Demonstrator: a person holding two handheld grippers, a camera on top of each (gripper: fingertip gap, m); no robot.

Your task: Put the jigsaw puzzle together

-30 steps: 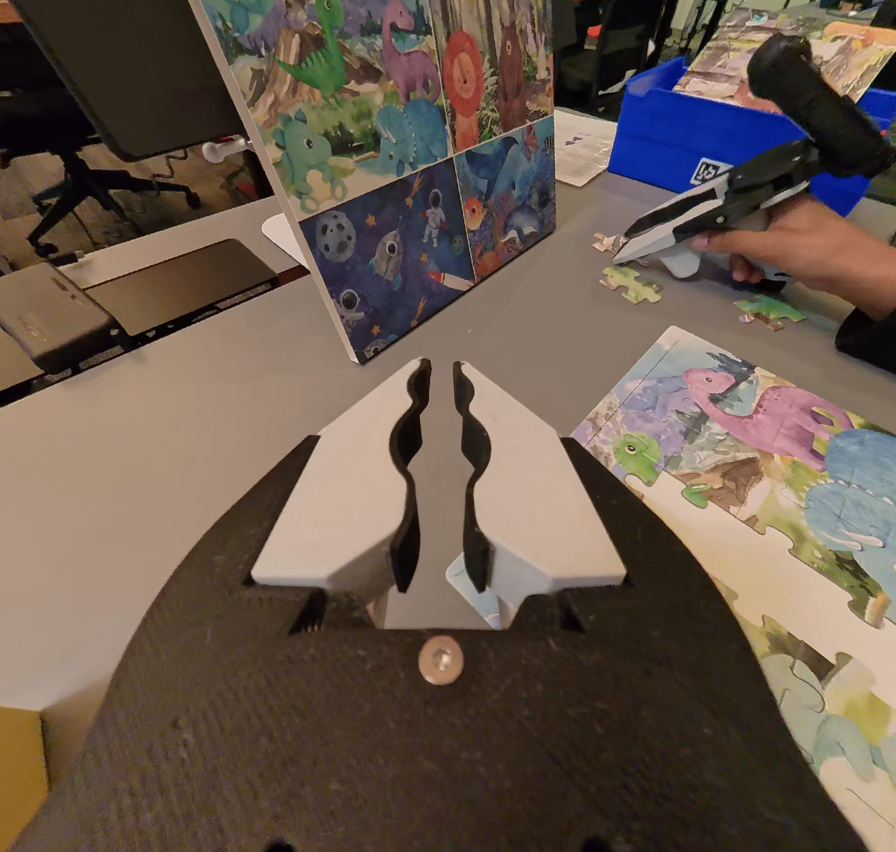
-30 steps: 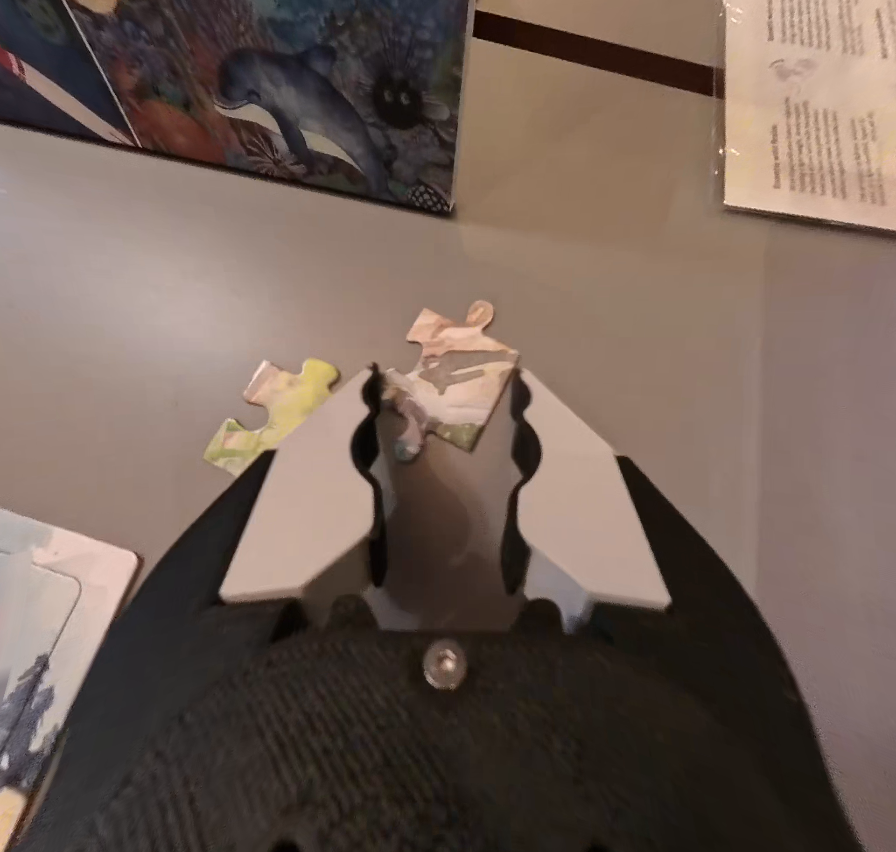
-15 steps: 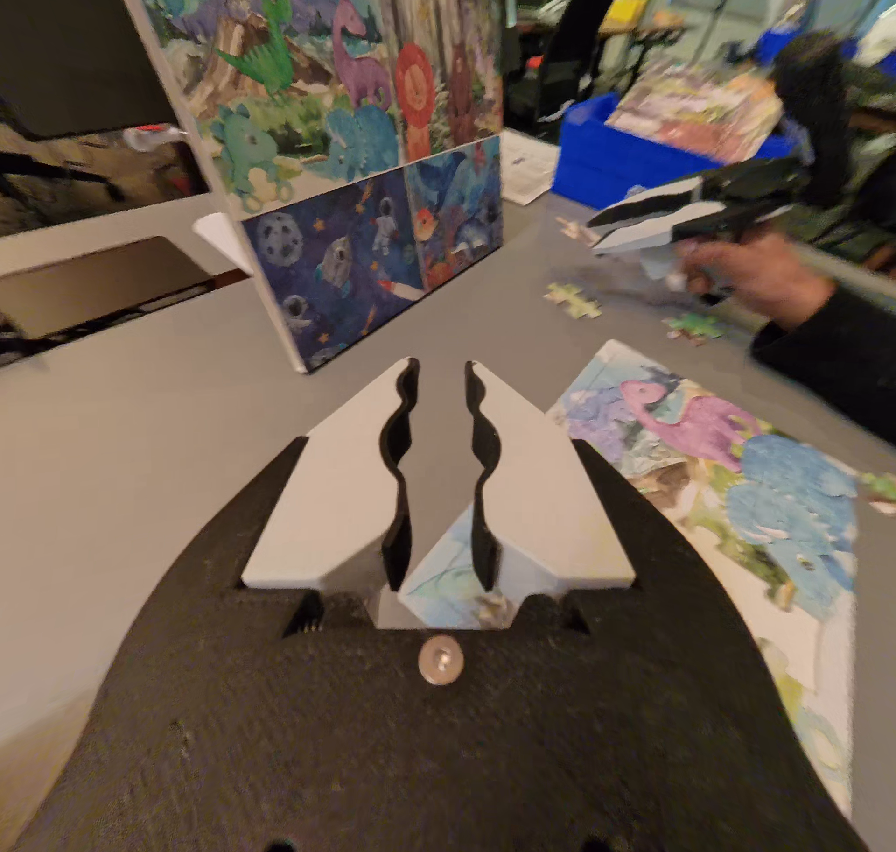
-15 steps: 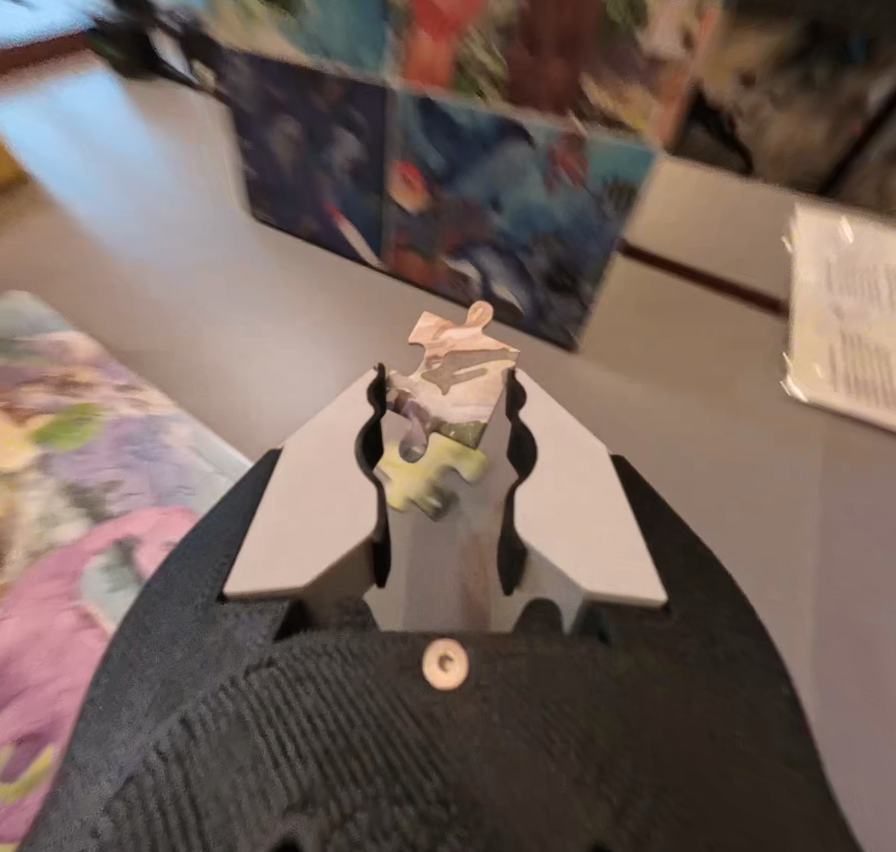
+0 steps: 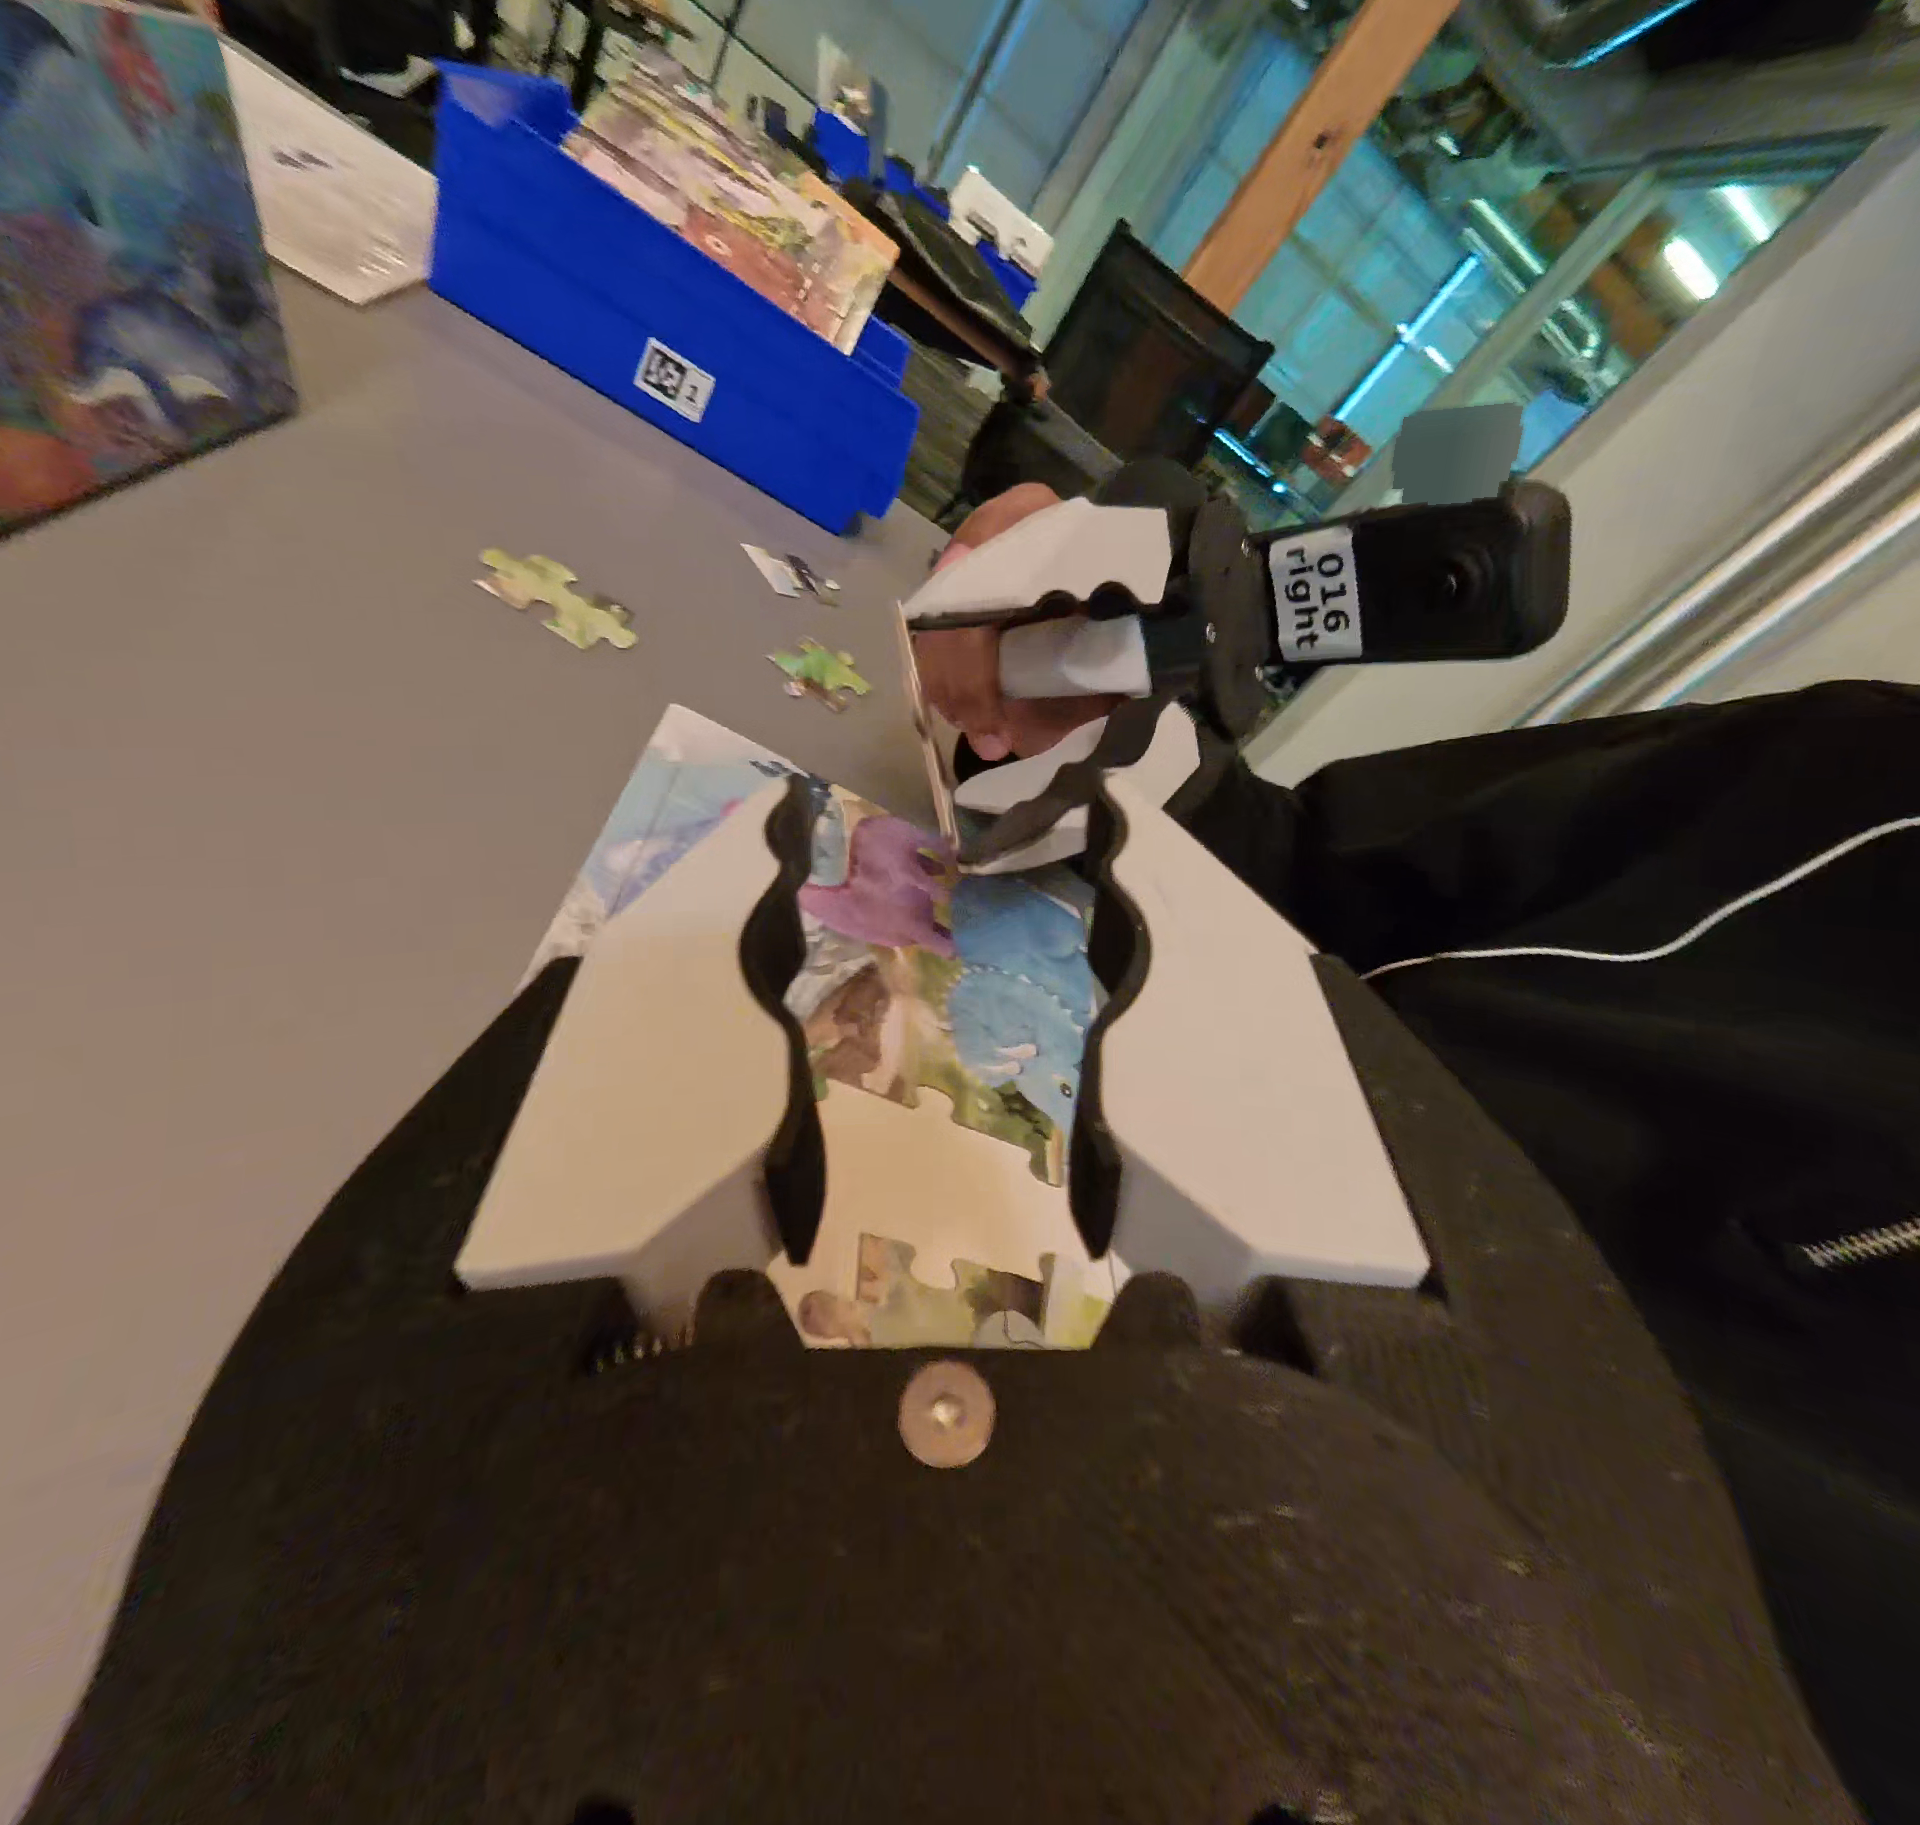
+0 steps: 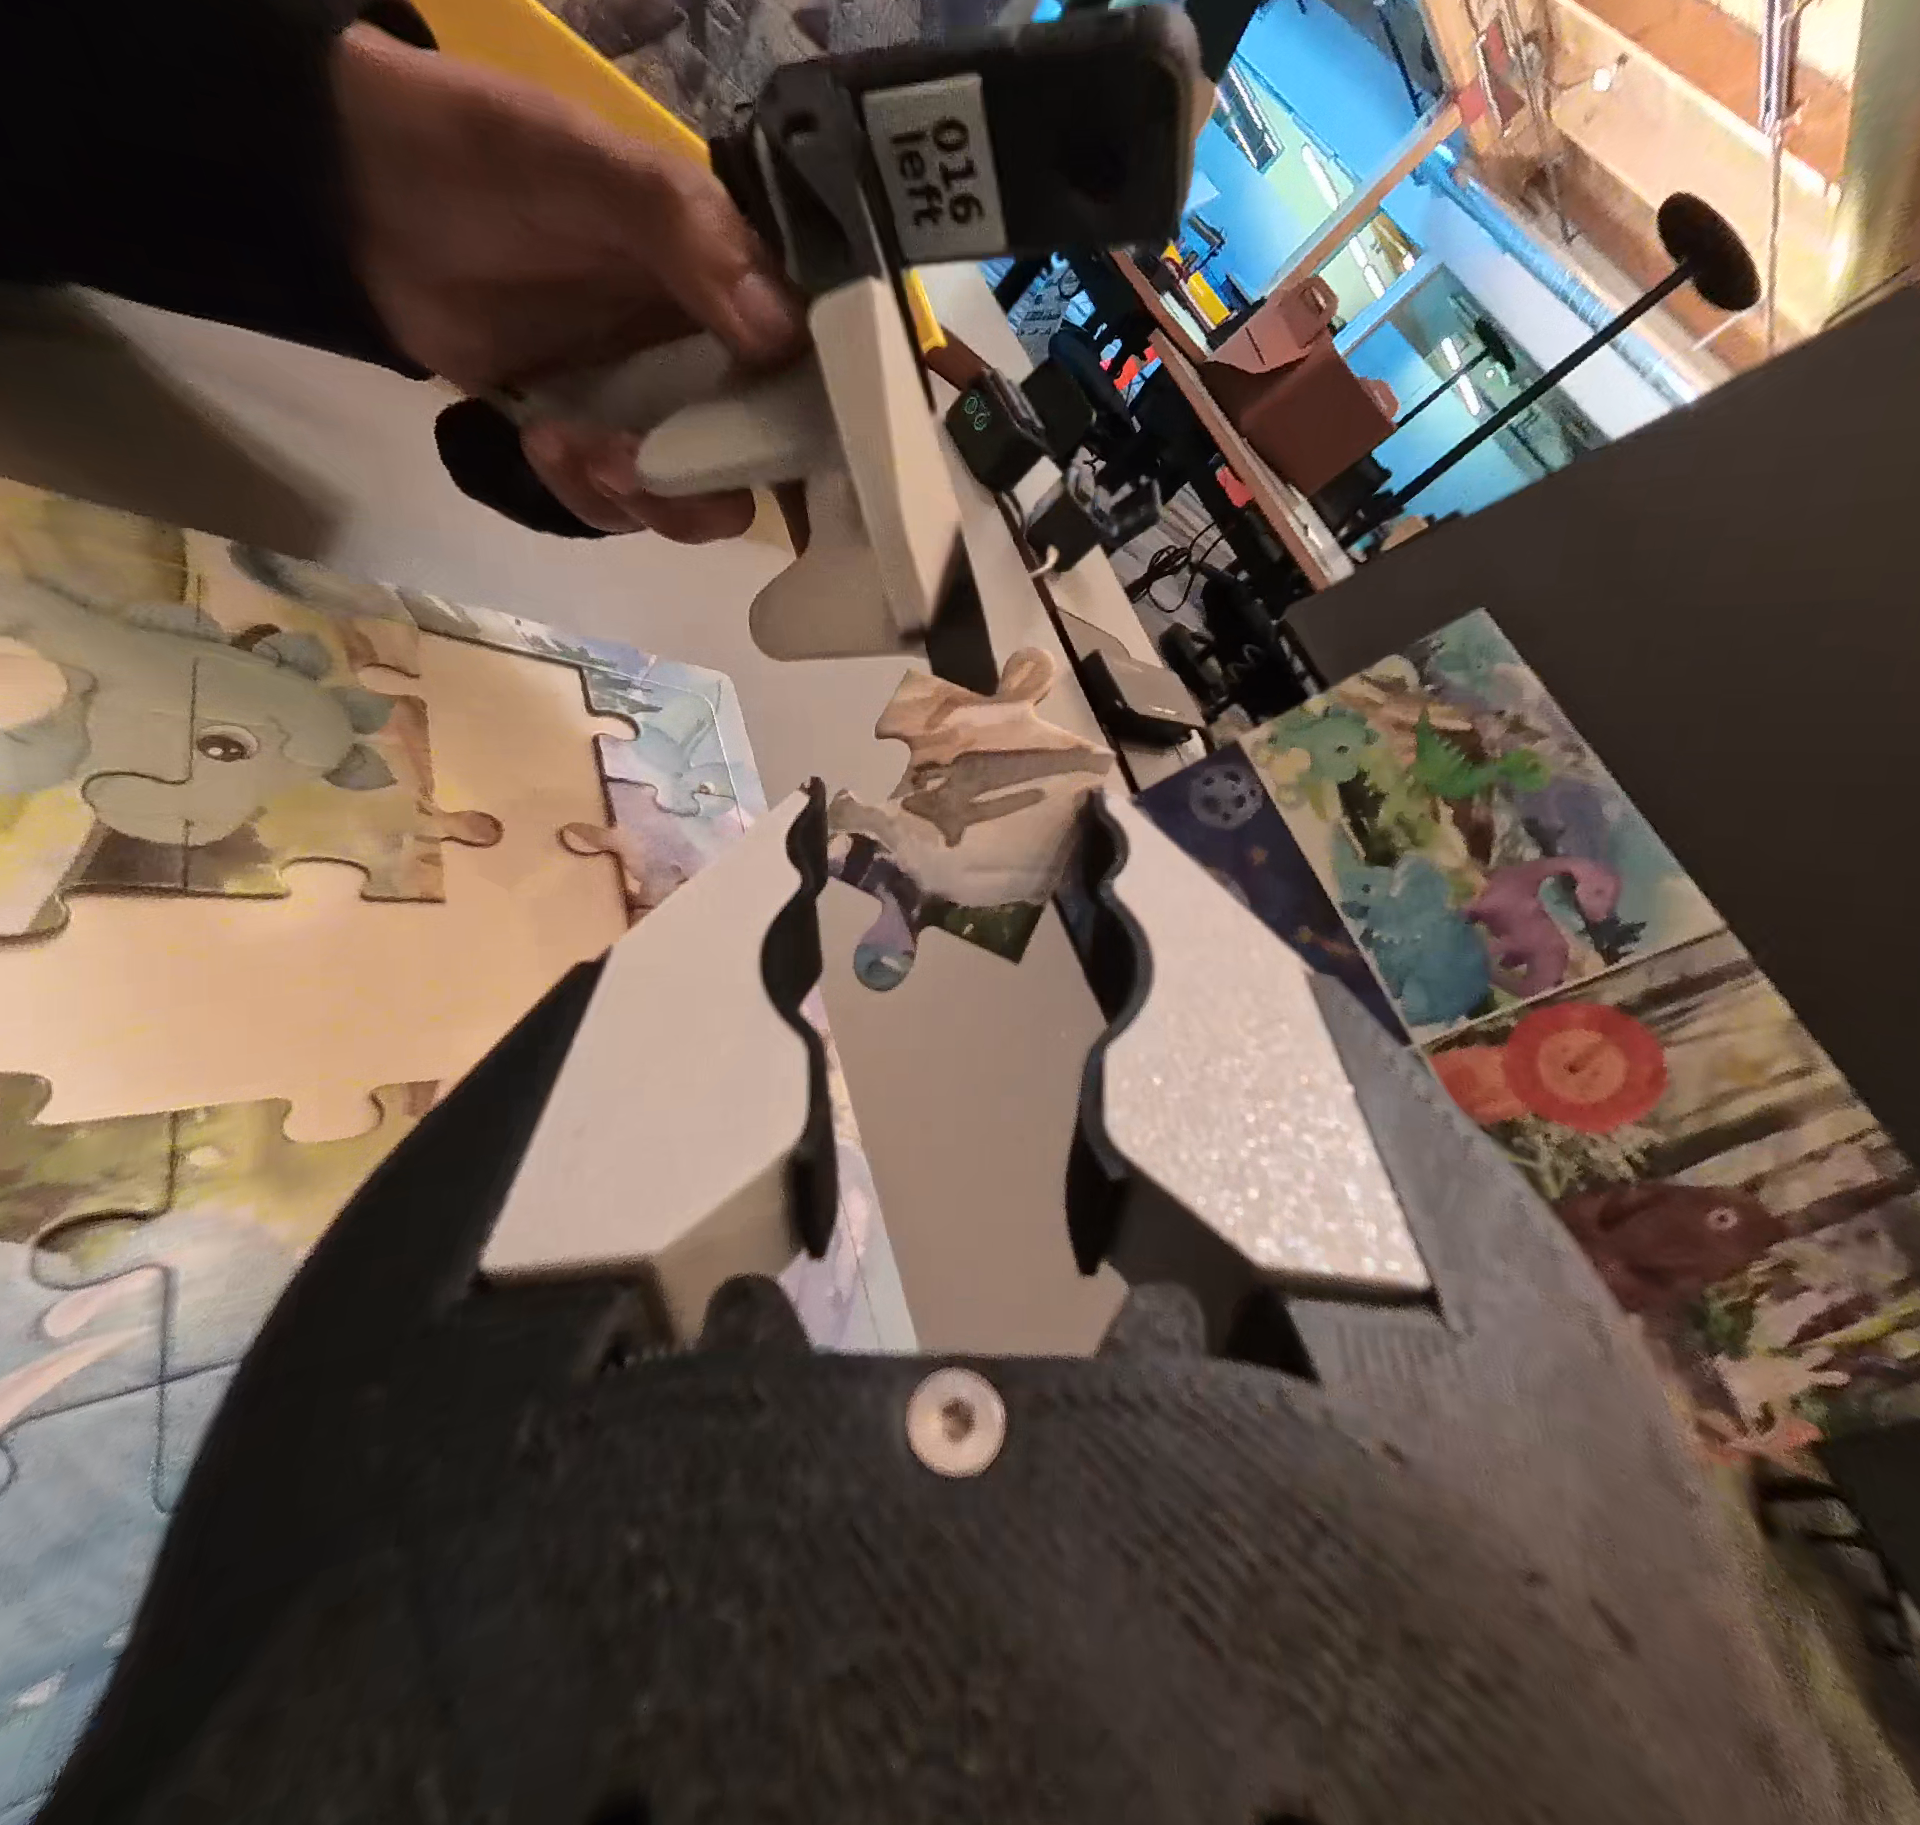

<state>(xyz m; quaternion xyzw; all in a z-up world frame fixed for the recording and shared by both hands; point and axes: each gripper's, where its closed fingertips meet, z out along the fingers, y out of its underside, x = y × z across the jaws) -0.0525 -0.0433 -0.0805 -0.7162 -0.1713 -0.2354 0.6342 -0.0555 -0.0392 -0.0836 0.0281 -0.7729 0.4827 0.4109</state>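
— What was each hand-held gripper doing?

— My left hand-held gripper [image 5: 940, 954] hung apart and empty over the puzzle board [image 5: 634, 840]. My right hand-held gripper [image 6: 951, 845] was clamped on a puzzle piece [image 6: 971, 788]: thin, light card that likely bends, so I pinched its edges.

— Any containers?

— A blue bin [image 5: 623, 321] at the bench's far edge held picture boards.

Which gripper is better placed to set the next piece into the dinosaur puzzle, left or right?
Right, most likely. The right gripper is shut on a puzzle piece held over the dinosaur puzzle, while the left gripper is open and empty above it.
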